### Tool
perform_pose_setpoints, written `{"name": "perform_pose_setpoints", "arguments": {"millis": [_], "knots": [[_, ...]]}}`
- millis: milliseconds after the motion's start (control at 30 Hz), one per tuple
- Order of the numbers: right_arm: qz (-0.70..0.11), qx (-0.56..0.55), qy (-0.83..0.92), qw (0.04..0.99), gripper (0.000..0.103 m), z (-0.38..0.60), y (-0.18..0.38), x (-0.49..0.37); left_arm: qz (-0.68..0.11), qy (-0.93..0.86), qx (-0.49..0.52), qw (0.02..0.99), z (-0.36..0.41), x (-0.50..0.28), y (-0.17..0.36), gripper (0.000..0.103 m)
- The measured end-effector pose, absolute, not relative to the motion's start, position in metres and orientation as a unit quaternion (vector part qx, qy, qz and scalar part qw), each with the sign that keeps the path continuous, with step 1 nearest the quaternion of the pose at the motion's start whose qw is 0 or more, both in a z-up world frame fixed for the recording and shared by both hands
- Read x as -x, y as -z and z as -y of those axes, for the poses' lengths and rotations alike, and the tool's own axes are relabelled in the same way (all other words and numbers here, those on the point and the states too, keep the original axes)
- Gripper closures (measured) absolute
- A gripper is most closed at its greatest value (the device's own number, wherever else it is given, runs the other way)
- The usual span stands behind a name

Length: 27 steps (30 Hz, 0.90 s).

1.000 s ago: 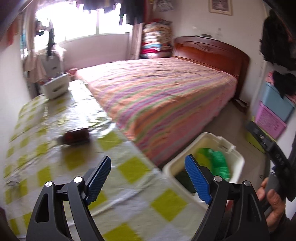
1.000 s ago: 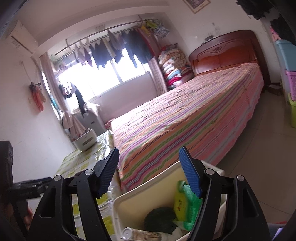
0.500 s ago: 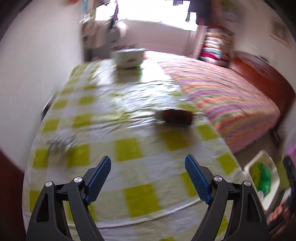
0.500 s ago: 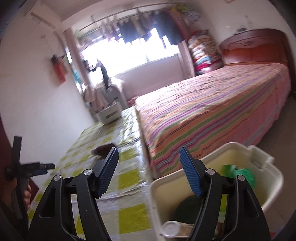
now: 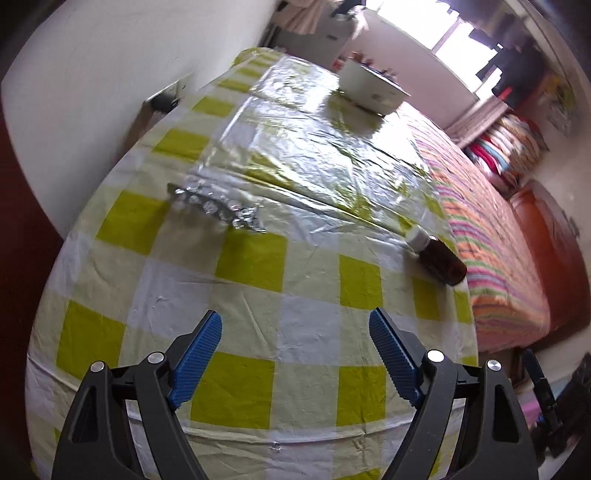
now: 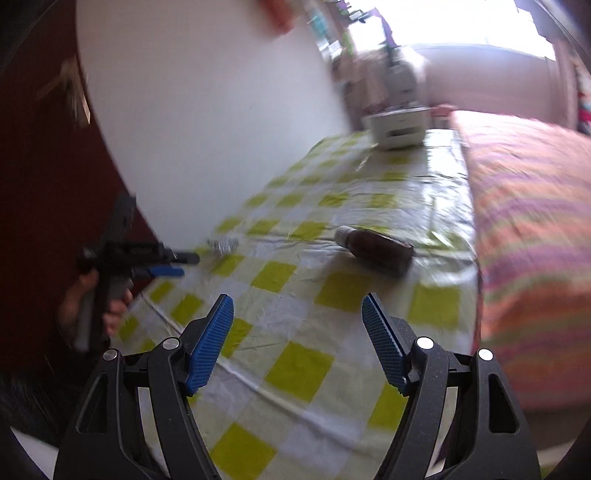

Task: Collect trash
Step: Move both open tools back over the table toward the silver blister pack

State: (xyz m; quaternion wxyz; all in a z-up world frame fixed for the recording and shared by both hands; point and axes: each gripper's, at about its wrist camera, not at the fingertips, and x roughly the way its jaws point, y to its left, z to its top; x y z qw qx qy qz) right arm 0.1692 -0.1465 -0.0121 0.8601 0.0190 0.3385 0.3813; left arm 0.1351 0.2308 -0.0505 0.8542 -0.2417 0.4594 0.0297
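Ahead, the brown bottle [image 5: 441, 258] lay on its side near the table's [image 5: 310, 332] right edge, beside the bed [image 5: 498, 236]; a foil pill strip [image 5: 218, 206] lay well left of it. I held my left gripper [image 5: 295, 345] and right gripper [image 6: 297, 325] spread wide, empty, above the near checked cloth.

Bright daylight pours in from the window [image 6: 480, 29] and shines off the plastic on the surface [image 5: 332, 155]. The right view is blurry, edges bend.
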Motion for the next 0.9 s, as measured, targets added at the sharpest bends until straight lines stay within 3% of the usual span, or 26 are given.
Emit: {"name": "perform_pose_setpoints", "arguments": {"millis": [333, 600, 900], "knots": [[-0.381, 0.137, -0.504, 0.763, 0.031, -0.01, 0.011, -0.232, -0.449, -0.064, 0.321, 0.832, -0.274, -0.13, 0.05, 0.023], [-0.387, 0.206, -0.539, 0.719, 0.031, -0.144, 0.038, -0.257, -0.441, -0.097, 0.314, 0.835, -0.295, -0.118, 0.044, 0.023], [-0.402, 0.258, -0.548, 0.687, 0.031, -0.197, 0.073, -0.277, -0.448, -0.104, 0.318, 0.829, -0.315, -0.108, 0.047, 0.023]]}}
